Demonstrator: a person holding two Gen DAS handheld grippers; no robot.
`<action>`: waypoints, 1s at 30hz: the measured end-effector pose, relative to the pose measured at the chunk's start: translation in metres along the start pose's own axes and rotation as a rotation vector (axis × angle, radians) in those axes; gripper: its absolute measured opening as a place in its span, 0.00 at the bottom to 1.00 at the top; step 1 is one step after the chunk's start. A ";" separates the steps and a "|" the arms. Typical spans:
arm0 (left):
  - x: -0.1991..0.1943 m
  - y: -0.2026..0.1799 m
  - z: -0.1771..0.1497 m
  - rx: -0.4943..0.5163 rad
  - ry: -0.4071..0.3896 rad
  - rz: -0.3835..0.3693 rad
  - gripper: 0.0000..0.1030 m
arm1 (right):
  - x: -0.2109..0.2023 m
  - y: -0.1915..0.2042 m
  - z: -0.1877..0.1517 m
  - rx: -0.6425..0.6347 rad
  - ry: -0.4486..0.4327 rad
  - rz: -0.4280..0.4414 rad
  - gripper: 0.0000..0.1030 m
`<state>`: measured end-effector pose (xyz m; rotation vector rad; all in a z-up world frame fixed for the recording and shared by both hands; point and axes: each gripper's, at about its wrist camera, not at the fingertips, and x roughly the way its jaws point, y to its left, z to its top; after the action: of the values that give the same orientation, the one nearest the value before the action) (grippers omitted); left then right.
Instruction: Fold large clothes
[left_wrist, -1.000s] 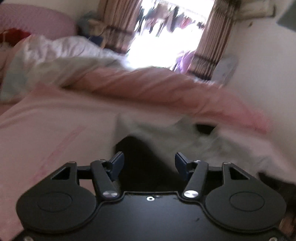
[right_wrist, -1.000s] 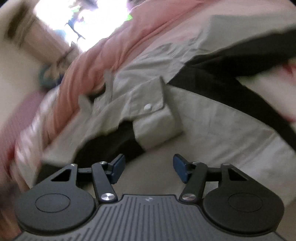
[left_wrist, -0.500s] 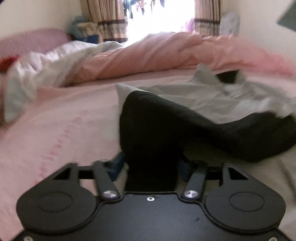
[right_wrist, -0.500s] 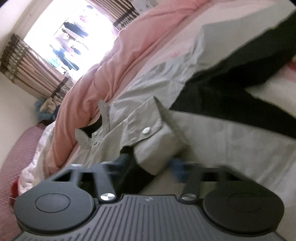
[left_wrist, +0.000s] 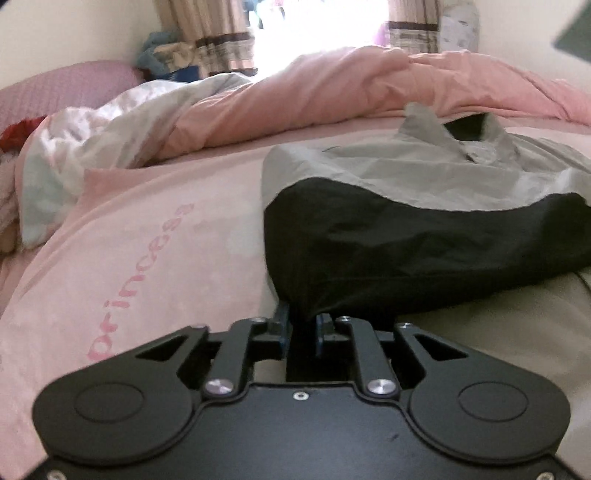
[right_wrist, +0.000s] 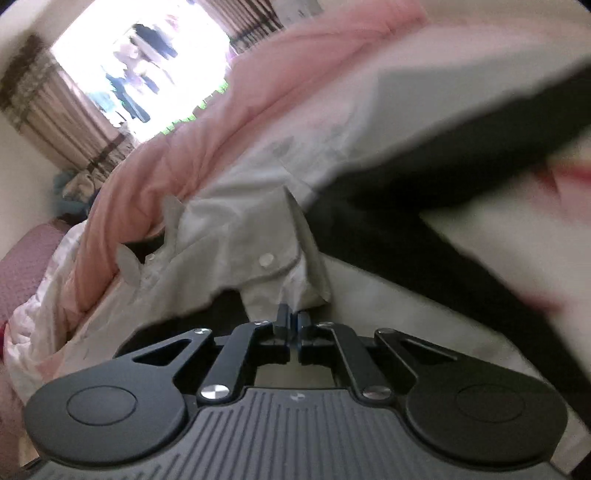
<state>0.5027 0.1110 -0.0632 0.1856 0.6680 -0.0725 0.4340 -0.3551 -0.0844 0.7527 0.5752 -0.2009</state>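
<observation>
A large grey and black jacket (left_wrist: 424, 206) lies on the pink bed sheet (left_wrist: 147, 229), collar toward the far quilt. My left gripper (left_wrist: 301, 325) is shut on the black part of the jacket's near left edge. In the right wrist view the jacket (right_wrist: 240, 236) shows its grey sleeve cuff with a white snap button (right_wrist: 266, 260). My right gripper (right_wrist: 294, 321) is shut on the lower edge of that grey cuff. Black panels of the jacket (right_wrist: 424, 206) spread to the right.
A rumpled pink quilt (left_wrist: 332, 88) lies along the far side of the bed, with a white and pale-blue blanket (left_wrist: 92, 140) at the left. A curtained window (left_wrist: 317, 26) is behind. A mauve headboard (left_wrist: 55, 88) stands at far left.
Both grippers were open one second ago. Each moved down onto the jacket and closed, the left on the black edge, the right on the grey cuff.
</observation>
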 end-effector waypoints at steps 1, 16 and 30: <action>-0.005 0.001 0.002 0.011 0.011 -0.006 0.27 | -0.004 0.001 0.002 -0.014 -0.002 -0.015 0.10; -0.007 0.028 0.051 -0.242 -0.087 -0.191 0.51 | 0.057 0.034 0.058 -0.165 -0.037 -0.090 0.53; 0.053 0.005 0.038 -0.227 0.045 -0.196 0.52 | 0.052 0.017 0.053 -0.227 -0.072 -0.124 0.04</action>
<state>0.5680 0.1086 -0.0663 -0.0972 0.7329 -0.1799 0.5056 -0.3781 -0.0728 0.4884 0.5654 -0.2710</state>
